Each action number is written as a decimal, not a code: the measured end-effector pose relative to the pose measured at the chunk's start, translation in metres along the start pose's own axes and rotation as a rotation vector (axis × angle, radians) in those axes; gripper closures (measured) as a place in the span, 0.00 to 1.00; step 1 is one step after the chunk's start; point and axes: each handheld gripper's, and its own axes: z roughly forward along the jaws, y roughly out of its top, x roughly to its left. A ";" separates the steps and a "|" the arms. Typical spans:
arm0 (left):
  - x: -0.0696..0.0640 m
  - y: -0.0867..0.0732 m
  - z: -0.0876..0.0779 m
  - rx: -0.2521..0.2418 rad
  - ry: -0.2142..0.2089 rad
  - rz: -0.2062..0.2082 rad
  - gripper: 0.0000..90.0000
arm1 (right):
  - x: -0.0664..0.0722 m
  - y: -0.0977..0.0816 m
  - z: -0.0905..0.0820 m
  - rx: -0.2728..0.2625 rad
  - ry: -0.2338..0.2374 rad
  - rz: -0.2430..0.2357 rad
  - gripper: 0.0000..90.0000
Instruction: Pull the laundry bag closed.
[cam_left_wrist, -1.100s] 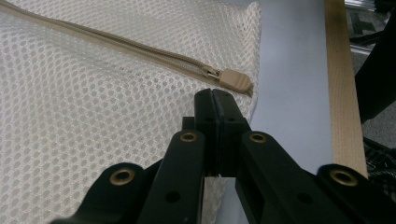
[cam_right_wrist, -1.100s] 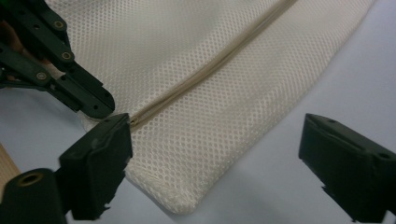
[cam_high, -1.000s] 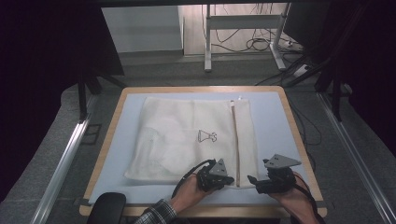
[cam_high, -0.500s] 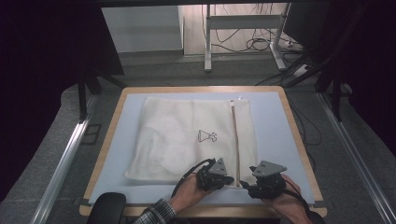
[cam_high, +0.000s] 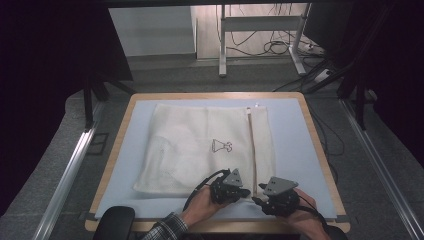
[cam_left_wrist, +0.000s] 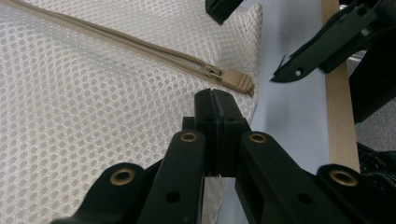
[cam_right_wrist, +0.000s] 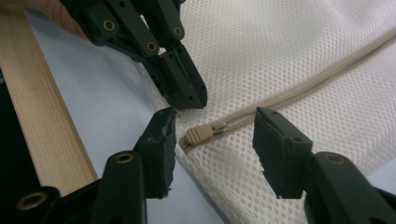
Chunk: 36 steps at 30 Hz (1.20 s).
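Note:
A white mesh laundry bag (cam_high: 200, 145) lies flat on the blue mat, its beige zipper (cam_high: 251, 145) running along its right side. The beige zipper pull (cam_right_wrist: 198, 135) sits at the near end of the zipper, also seen from the left gripper (cam_left_wrist: 237, 80). My left gripper (cam_left_wrist: 215, 93) is shut, its tips resting on the mesh just short of the pull; I see no cloth between them. My right gripper (cam_right_wrist: 212, 126) is open and its jaws have just been closing, one on each side of the pull without touching it. Both grippers (cam_high: 245, 191) (cam_high: 257, 200) meet at the bag's near edge.
The blue mat (cam_high: 295, 145) covers a wood-rimmed table (cam_high: 320, 150); its near rim lies just behind both hands. A small black logo (cam_high: 221, 146) is printed on the bag. A dark rounded object (cam_high: 115, 222) sits at the table's front left corner. Table legs and cables stand beyond.
My right gripper has moved left to the near end of the zipper, beside the left gripper, and its jaws have narrowed. The left gripper and the bag have stayed put.

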 end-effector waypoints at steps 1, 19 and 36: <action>0.000 0.000 0.000 0.002 0.000 0.002 1.00 | 0.000 0.000 0.001 -0.001 0.001 -0.005 0.57; 0.000 0.000 0.001 -0.019 -0.012 -0.030 1.00 | 0.000 0.001 0.010 0.027 -0.014 -0.048 0.67; 0.000 0.000 0.001 -0.020 -0.011 -0.032 1.00 | 0.001 0.004 0.010 0.047 -0.025 -0.103 0.90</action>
